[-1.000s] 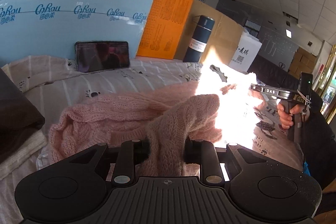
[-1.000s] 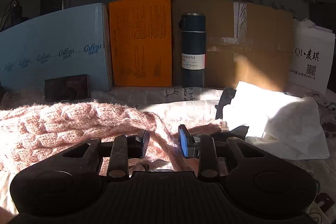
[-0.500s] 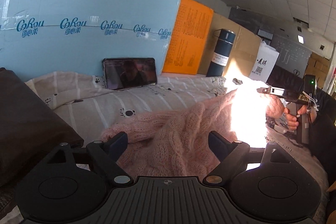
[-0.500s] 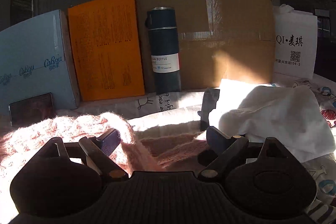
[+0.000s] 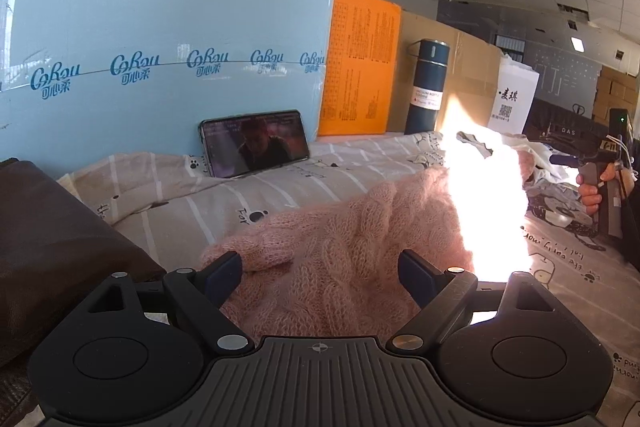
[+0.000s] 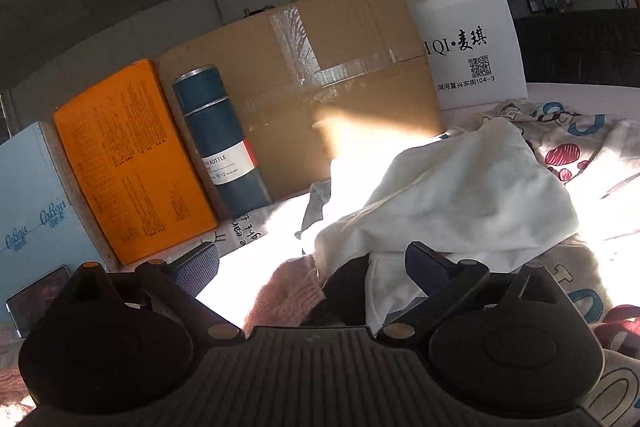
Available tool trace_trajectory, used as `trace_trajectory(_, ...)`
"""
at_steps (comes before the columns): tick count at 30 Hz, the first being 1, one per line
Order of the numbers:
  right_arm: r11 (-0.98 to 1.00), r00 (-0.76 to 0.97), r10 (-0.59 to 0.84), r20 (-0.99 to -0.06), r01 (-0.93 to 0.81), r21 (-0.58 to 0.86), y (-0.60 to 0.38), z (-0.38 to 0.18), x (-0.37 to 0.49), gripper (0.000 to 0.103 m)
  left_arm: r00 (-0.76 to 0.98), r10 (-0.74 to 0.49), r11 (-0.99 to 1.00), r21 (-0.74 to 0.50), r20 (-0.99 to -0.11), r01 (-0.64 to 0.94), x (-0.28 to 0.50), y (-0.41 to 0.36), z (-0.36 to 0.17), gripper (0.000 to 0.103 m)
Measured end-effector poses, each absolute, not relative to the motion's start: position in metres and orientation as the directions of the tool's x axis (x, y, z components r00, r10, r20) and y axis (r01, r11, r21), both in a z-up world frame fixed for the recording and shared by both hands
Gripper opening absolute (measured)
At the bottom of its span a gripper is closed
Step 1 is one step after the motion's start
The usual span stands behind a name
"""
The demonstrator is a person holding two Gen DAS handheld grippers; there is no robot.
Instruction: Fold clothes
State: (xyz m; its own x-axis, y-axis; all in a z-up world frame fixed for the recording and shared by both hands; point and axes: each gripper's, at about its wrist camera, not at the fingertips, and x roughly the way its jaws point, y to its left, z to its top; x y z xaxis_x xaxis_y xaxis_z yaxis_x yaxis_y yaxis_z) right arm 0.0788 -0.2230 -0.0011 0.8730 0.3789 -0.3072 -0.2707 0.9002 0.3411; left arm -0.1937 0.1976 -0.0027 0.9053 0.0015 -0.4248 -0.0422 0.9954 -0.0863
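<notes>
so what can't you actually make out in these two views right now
- Left wrist view: the middle of the pink sweater is washed out by sun glare.
- Right wrist view: the phone is cut off behind the gripper body.
- Right wrist view: the dark item under the white garment is in shadow, unidentifiable.

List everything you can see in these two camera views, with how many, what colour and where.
sweater: one, pink knit, on the bed in front of the left gripper
white garment: one, cream, crumpled ahead of the right gripper
bedsheet: one, pale striped with cartoon prints, under the clothes
phone: one, black, screen lit, leaning on the blue box
blue box: one, light blue, at the back
orange box: one, beside the bottle
bottle: one, dark blue, upright
cardboard box: one, brown, taped
white bag: one, back right
left gripper: black, open
right gripper: black, open
</notes>
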Motion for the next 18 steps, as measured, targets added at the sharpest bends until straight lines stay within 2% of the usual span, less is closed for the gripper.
trace_trajectory(2, 0.907, 0.87, 0.376, -0.318, -0.274, 0.32, -0.215, -0.003, 0.079, 0.098, 0.913, 0.03, 0.998, -0.044, -0.408, -0.053, -0.196, 0.192, 0.0, 0.087)
trace_trajectory(5, 0.928, 0.874, 0.347, -0.341, -0.267, 0.259, -0.2, -0.007, 0.079, 0.084, 0.923, 0.09, 0.994, 0.098, -0.374, -0.057, -0.2, 0.176, 0.003, 0.087)
trace_trajectory(7, 0.933, 0.872, 0.344, -0.349, -0.275, 0.233, -0.194, -0.008, 0.079, 0.076, 0.927, 0.08, 0.989, 0.147, -0.367, -0.027, -0.201, 0.168, 0.004, 0.087)
trace_trajectory(9, 0.937, 0.869, 0.341, -0.358, -0.282, 0.207, -0.188, -0.01, 0.079, 0.055, 0.919, 0.064, 0.982, 0.19, -0.389, 0.012, -0.199, 0.161, 0.001, 0.087)
trace_trajectory(10, 0.938, 0.868, 0.339, -0.362, -0.283, 0.2, -0.186, -0.01, 0.08, 0.05, 0.911, 0.065, 0.978, 0.205, -0.407, 0.022, -0.197, 0.159, -0.001, 0.085)
trace_trajectory(12, 0.94, 0.868, 0.334, -0.368, -0.276, 0.202, -0.187, -0.011, 0.081, 0.037, 0.897, 0.037, 0.981, 0.187, -0.441, 0.052, -0.193, 0.16, -0.004, 0.057)
trace_trajectory(13, 0.94, 0.867, 0.332, -0.371, -0.273, 0.203, -0.187, -0.012, 0.082, 0.033, 0.889, 0.021, 0.982, 0.176, -0.457, 0.067, -0.191, 0.161, -0.006, 0.03)
trace_trajectory(14, 0.941, 0.868, 0.331, -0.372, -0.272, 0.202, -0.187, -0.012, 0.082, 0.026, 0.888, 0.016, 0.984, 0.165, -0.46, 0.068, -0.19, 0.162, -0.006, 0.017)
trace_trajectory(17, 0.942, 0.879, 0.33, -0.344, -0.28, 0.187, -0.186, -0.009, 0.078, 0.011, 0.915, -0.002, 0.995, 0.094, -0.404, 0.044, -0.195, 0.172, 0.001, 0.016)
trace_trajectory(18, 0.941, 0.885, 0.331, -0.327, -0.284, 0.182, -0.185, -0.008, 0.077, 0.01, 0.926, 0.004, 0.997, 0.07, -0.378, 0.025, -0.197, 0.176, 0.005, 0.016)
